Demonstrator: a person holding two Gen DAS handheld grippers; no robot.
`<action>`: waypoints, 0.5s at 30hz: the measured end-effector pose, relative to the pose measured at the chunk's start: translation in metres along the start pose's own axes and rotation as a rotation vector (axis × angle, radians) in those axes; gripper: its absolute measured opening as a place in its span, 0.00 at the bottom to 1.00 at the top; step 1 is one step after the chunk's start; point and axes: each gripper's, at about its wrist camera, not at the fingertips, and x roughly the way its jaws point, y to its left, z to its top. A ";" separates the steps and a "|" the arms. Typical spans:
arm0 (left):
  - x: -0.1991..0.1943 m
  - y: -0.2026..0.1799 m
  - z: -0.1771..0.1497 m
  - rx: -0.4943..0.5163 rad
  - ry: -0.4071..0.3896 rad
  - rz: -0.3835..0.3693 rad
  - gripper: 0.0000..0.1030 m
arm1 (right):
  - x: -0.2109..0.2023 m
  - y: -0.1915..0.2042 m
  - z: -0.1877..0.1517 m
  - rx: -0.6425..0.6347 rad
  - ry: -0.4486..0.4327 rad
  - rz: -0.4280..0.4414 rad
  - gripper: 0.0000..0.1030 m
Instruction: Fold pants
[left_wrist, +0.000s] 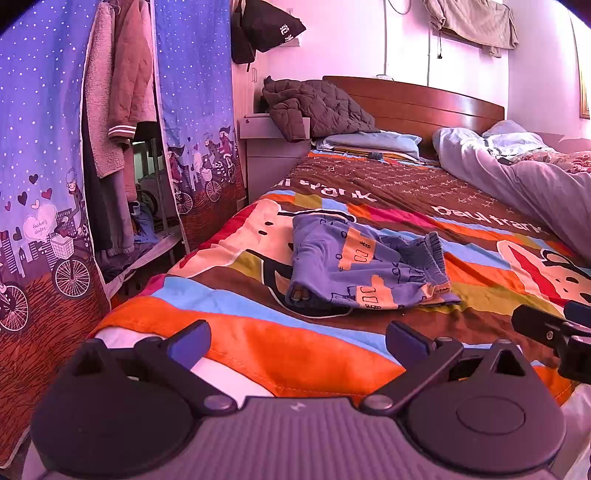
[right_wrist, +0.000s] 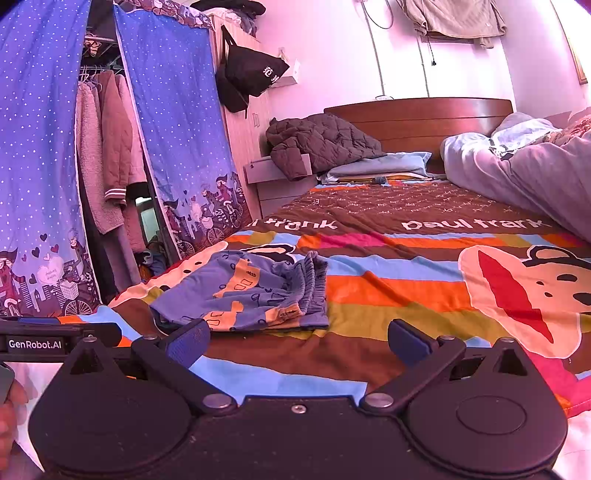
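Small blue-and-orange printed cotton pants (right_wrist: 247, 291) look light and floppy; grab at ribbed waistband (right_wrist: 312, 284); left gripper (left_wrist: 297, 343) and right gripper (right_wrist: 299, 341) both spread, empty.

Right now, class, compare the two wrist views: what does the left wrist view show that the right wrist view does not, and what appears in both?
Only the left wrist view shows the tip of the right gripper entering at its right edge. Only the right wrist view shows the "GenRobot.AI" label on the left gripper's body and part of a hand at its left edge. Both share the folded blue patterned pants lying on the striped bedspread, the brown jacket, and open, empty jaws in front.
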 end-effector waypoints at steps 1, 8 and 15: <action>0.000 0.000 0.000 0.001 0.000 0.000 1.00 | 0.000 0.000 0.000 0.000 0.000 0.000 0.99; 0.001 0.002 0.000 -0.011 0.013 -0.020 1.00 | 0.000 -0.001 0.000 0.000 0.001 0.002 0.99; 0.001 0.005 0.000 -0.032 0.014 -0.016 1.00 | 0.000 0.000 -0.001 -0.003 0.002 -0.001 0.99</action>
